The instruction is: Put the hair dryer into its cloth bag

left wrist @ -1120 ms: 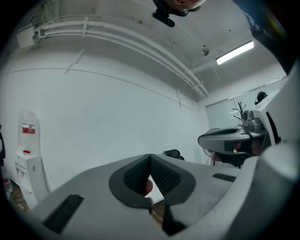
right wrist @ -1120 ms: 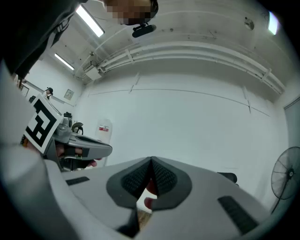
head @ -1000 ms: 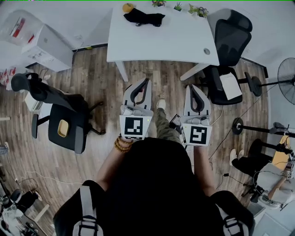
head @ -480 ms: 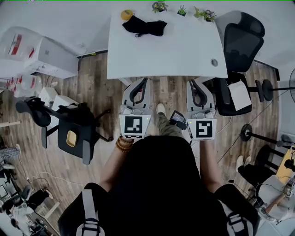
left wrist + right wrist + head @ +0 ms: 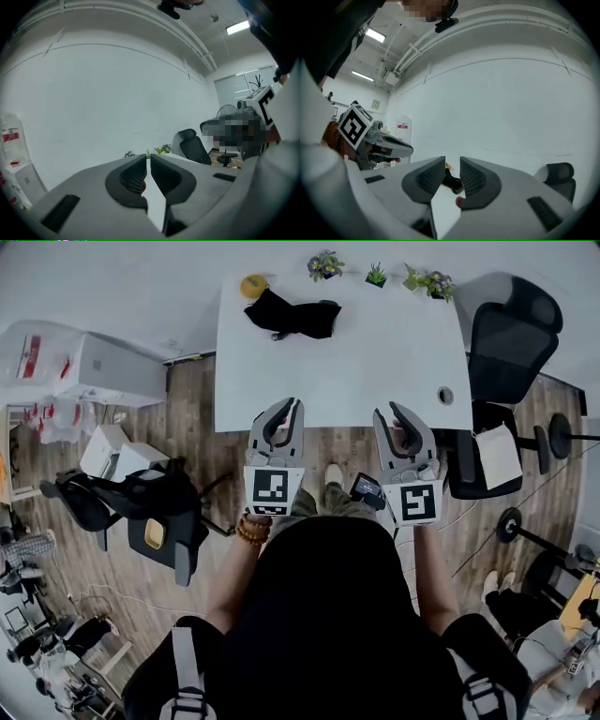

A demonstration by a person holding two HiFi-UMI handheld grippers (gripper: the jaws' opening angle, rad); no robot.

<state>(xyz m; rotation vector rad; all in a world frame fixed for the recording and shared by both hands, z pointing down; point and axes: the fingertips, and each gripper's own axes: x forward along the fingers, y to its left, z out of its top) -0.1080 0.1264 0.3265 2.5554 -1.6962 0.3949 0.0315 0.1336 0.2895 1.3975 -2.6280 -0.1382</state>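
Head view, worktop: a white worktop [image 5: 375, 362] stands ahead of the person, against a pale wall.
Head view, task's thing: a black heap [image 5: 292, 315] lies near the worktop's far left corner, just beside a yellow object [image 5: 253, 285]. The hair dryer and its cloth bag cannot be told apart at this range.
Head view, plants: 3 small potted plants [image 5: 376, 276] line the far edge.
Head view, left tongs [image 5: 289, 406]: the tips show against the worktop's near edge, pressed together and well apart from the black heap.
Head view, right tongs [image 5: 391, 412]: level with the left pair at the same near edge, tips a little apart.
Head view, seating: a black office chair [image 5: 511, 343] stands at the worktop's right end.
Left gripper view, tongs: the 2 jaws meet with only a hairline slit and grip nothing. The potted plants [image 5: 161, 150] and the office chair [image 5: 194, 145] show beyond them.
Right gripper view, tongs: a narrow gap, the jaws having just been opening, with nothing between the pads. Far off through the gap, the black heap [image 5: 452, 180] and the yellow object [image 5: 447, 165] lie on the worktop.
Right gripper view, neighbour: the left tongs show at the left with their marker cube [image 5: 354, 126].
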